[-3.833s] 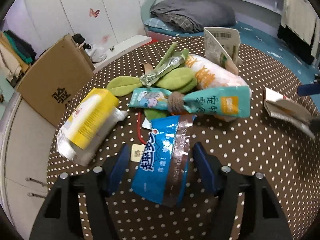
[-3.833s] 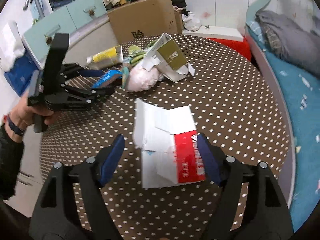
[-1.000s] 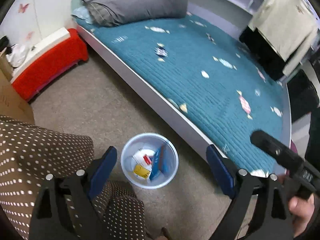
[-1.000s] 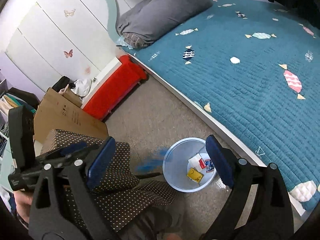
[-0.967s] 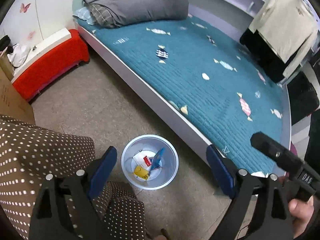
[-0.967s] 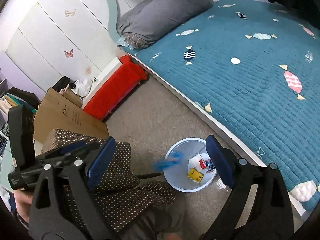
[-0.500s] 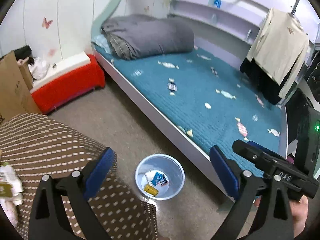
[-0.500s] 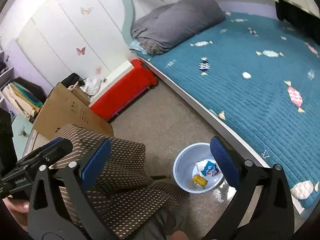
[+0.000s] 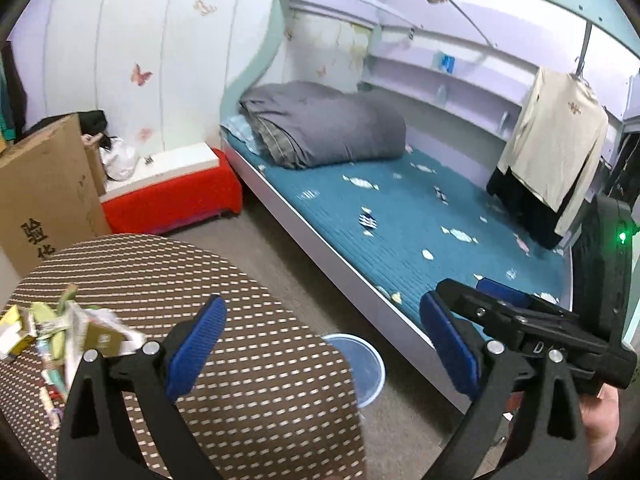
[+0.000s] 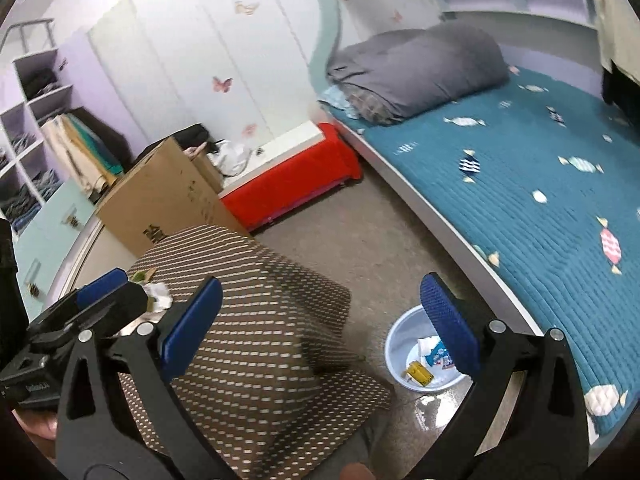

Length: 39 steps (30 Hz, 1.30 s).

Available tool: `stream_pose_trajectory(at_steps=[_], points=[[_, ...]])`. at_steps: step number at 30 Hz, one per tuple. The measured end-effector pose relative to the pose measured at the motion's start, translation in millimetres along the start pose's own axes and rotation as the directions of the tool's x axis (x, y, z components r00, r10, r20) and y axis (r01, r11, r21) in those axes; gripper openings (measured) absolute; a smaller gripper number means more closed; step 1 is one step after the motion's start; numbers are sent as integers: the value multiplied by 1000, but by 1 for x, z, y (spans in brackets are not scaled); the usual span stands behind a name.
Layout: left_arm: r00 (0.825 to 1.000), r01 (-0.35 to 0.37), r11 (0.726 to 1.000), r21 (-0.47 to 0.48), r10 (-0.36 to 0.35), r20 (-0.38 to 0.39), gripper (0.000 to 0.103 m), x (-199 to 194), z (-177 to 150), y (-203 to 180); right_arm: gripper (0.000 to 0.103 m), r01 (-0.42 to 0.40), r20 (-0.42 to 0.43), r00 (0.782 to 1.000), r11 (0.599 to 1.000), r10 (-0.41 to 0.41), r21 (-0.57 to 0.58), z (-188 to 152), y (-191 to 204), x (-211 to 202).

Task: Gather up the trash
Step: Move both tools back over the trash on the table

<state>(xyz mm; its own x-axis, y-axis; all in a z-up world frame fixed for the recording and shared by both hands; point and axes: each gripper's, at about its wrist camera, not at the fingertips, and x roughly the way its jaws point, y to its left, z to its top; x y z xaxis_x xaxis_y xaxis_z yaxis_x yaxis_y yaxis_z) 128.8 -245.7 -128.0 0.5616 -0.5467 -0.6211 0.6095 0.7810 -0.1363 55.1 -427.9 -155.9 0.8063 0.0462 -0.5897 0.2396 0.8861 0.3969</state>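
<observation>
Pale blue plastic, the bin [image 10: 400, 344] stood on the floor between the table [image 10: 264, 320] and the bed [image 10: 540, 184], holding a white scrap, a blue wrapper [image 10: 439, 354] and a yellow packet [image 10: 419, 372]. In the left wrist view the bin [image 9: 370, 364] showed only partly past the table's [image 9: 240, 360] edge. More trash [image 9: 64, 332] lay heaped on the dotted brown cloth at the table's far left: cartons, green pieces and wrappers, blurred. The left gripper [image 9: 320, 344] had its blue pads spread wide with nothing between them; the right gripper [image 10: 320, 320] was likewise agape and empty, above the table edge and bin. Each showed in the other's view, the right gripper [image 9: 516, 316] at the right and the left gripper [image 10: 80, 312] at the left. A cardboard box [image 10: 160, 196] and a red bench [image 10: 288, 180] stood beyond the table, and a grey quilt [image 10: 416, 68] lay on the bed.
</observation>
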Motion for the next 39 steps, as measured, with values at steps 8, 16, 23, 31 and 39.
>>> stream_pose_trajectory(at_steps=[8,16,23,31,39], points=[[995,-71,994,-85,76,62,95,-47,-14,50,97,-51,-8,999,994,50,-95,-3,62,1],[967,-224,960,-170,240,84,95,-84,-41,113,97,-86,-41,996,975,79,-205,-12,122,19],[932,-344,909,-236,361,32,95,-98,-77,175,97,-135,-101,989,950,111,-280,-29,166,44],[899,-437,846,-306,412,-147,92,-69,-132,251,97,-172,-154,980,938,130,-302,-43,184,63],[899,-425,870,-250,374,-229,74,-38,-136,262,97,-183,-186,974,932,129,-312,-46,193,83]])
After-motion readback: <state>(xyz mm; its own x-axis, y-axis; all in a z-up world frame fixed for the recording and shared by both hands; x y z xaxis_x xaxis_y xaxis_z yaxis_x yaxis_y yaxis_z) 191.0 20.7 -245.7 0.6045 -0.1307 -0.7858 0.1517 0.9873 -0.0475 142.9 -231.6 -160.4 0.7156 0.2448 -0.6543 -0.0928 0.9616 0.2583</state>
